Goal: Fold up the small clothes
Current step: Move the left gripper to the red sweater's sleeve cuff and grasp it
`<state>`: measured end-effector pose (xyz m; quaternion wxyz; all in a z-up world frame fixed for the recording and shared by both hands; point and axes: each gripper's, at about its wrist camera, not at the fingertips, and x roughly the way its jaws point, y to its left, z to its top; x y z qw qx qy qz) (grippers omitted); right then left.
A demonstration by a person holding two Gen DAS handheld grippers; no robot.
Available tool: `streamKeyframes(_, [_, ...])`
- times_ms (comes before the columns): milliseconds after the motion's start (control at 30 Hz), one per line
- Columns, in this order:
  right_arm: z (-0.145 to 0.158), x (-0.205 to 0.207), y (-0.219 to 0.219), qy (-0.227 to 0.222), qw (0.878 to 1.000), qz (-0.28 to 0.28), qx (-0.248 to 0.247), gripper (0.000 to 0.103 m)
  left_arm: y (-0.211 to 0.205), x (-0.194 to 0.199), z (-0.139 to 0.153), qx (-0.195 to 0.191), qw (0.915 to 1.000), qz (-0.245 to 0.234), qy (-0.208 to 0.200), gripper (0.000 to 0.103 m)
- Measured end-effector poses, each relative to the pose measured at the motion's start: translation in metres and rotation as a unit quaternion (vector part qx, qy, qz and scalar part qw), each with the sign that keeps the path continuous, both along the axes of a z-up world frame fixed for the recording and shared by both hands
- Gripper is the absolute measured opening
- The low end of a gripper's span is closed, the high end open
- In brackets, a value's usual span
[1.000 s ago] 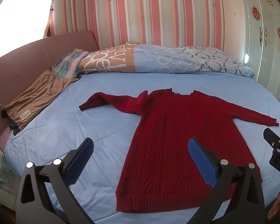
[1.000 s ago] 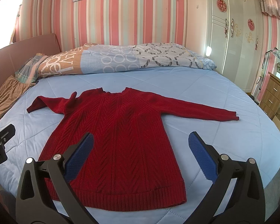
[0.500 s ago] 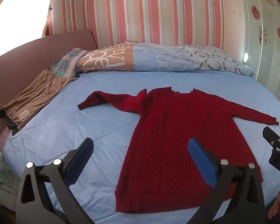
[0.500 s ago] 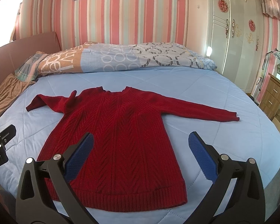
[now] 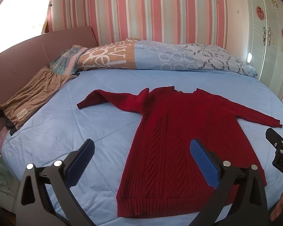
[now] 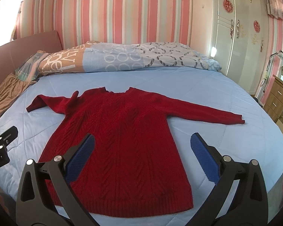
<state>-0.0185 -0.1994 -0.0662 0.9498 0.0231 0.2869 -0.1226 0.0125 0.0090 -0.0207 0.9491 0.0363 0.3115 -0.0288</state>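
A dark red knitted sweater [image 5: 183, 131] [image 6: 120, 135] lies flat and face up on the light blue bed, hem nearest me, both sleeves spread out to the sides. Its left sleeve [image 5: 111, 98] bends near the cuff; the right sleeve [image 6: 207, 113] stretches straight. My left gripper [image 5: 141, 150] hovers open above the hem's left part, holding nothing. Over the hem's right part my right gripper [image 6: 142, 148] is open too, and empty. Part of the other gripper's body shows at the edge of each view.
The blue quilted bedspread [image 5: 47, 131] surrounds the sweater. A patterned duvet [image 6: 134, 58] lies rolled along the striped wall. Brown folded cloth [image 5: 32, 98] sits at the left by the pink headboard. A white wardrobe [image 6: 241, 37] and wooden drawers [image 6: 277, 98] stand on the right.
Both views have drifted slightly; the sweater sits a touch further left and lower in the frames. Both grippers stay open and the sweater lies untouched.
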Motion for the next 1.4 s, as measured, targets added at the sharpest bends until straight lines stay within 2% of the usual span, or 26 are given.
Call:
streamKeyframes(200, [0.002, 0.018, 0.012, 0.007, 1.000, 0.010, -0.007, 0.100, 0.013, 0.022, -0.001, -0.011, 0.9997, -0.014, 0.015, 0.102])
streamKeyframes(367, [0.008, 0.040, 0.022, 0.011, 1.000, 0.021, -0.002, 0.100, 0.030, 0.053, 0.000, 0.014, 0.9997, -0.006, 0.018, 0.102])
streamKeyframes(533, [0.010, 0.066, 0.038, 0.014, 0.999, 0.035, -0.003, 0.100, 0.056, 0.089, -0.002, -0.006, 0.9995, -0.006, 0.030, 0.102])
streamKeyframes(667, [0.006, 0.087, 0.058, 0.021, 0.998, 0.053, -0.012, 0.100, 0.077, 0.118, -0.008, 0.007, 0.9995, 0.008, 0.028, 0.102])
streamKeyframes(833, [-0.004, 0.112, 0.079, 0.033, 0.997, 0.075, -0.015, 0.100, 0.112, 0.166, -0.023, 0.001, 0.9979, 0.034, 0.055, 0.102])
streamKeyframes(1000, [-0.007, 0.150, 0.101, 0.037, 0.994, 0.099, -0.012, 0.100, 0.141, 0.208, -0.036, 0.002, 0.9953, 0.065, 0.072, 0.102])
streamKeyframes(1267, [-0.009, 0.226, 0.138, 0.057, 0.988, 0.143, -0.008, 0.100, 0.163, 0.245, -0.046, 0.000, 0.9938, 0.074, 0.084, 0.102])
streamKeyframes(1400, [-0.025, 0.270, 0.148, 0.081, 0.984, 0.161, 0.003, 0.100, 0.171, 0.260, -0.054, -0.006, 0.9937, 0.073, 0.085, 0.102])
